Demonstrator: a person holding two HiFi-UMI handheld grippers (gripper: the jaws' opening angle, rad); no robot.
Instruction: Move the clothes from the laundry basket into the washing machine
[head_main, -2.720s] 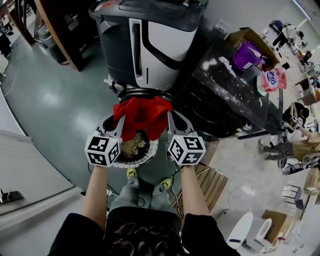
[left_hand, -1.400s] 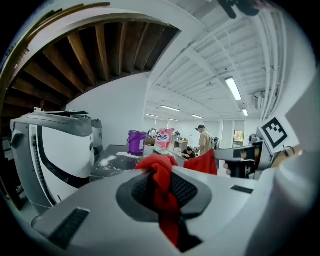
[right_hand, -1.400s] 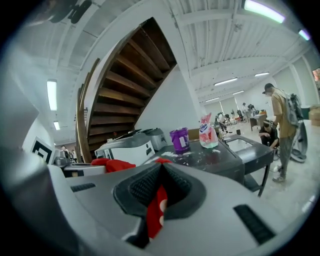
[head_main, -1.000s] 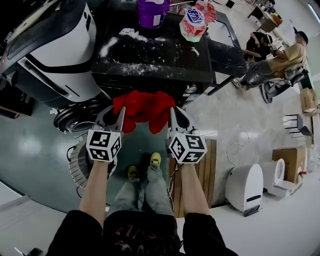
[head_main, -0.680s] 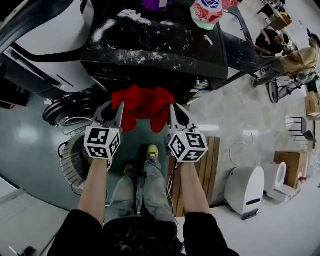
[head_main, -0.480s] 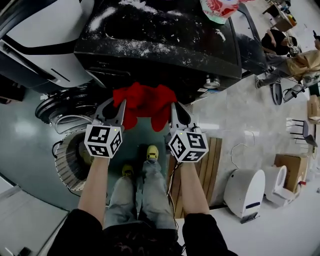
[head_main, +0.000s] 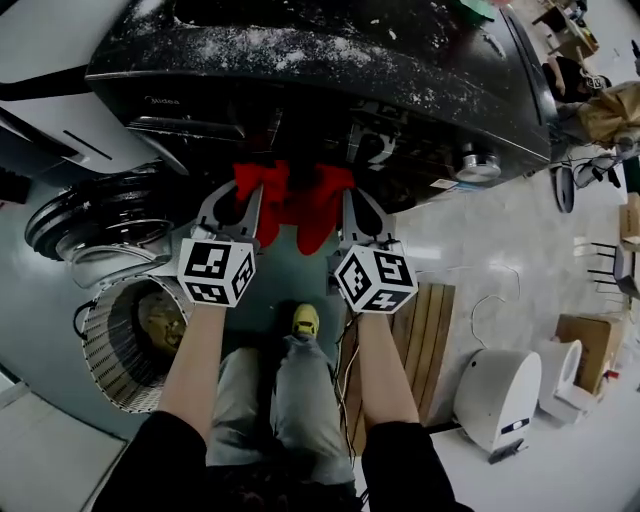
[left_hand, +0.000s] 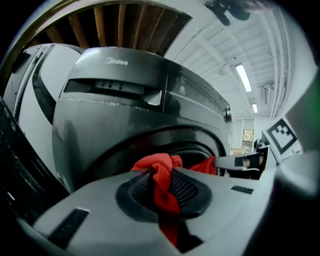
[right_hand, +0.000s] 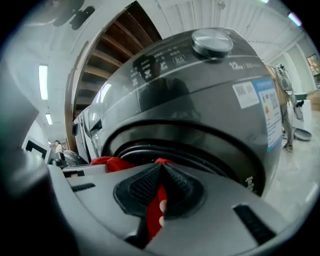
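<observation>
A red garment (head_main: 296, 203) hangs stretched between my two grippers just in front of the dark washing machine (head_main: 330, 70). My left gripper (head_main: 247, 197) is shut on its left end, a twisted bunch of red cloth (left_hand: 162, 182) pinched between the pads. My right gripper (head_main: 347, 200) is shut on the right end, red cloth with white dots (right_hand: 156, 207) showing between its jaws. The machine's round drum opening (right_hand: 165, 150) sits right behind the cloth in the right gripper view. The white laundry basket (head_main: 125, 345) stands on the floor at lower left, with a tan garment (head_main: 163, 322) inside.
A second, white-fronted machine (head_main: 60, 60) stands to the left of the dark one, with an open round door (head_main: 85, 220) below it. A wooden pallet (head_main: 420, 340) lies on the floor at right, beside a white appliance (head_main: 497, 392). The person's shoe (head_main: 305, 320) is under the grippers.
Both grippers have sunk with the red garment, from the level of the machine's top down to its front. The machine's front now fills the upper view; the basket shows more at left.
</observation>
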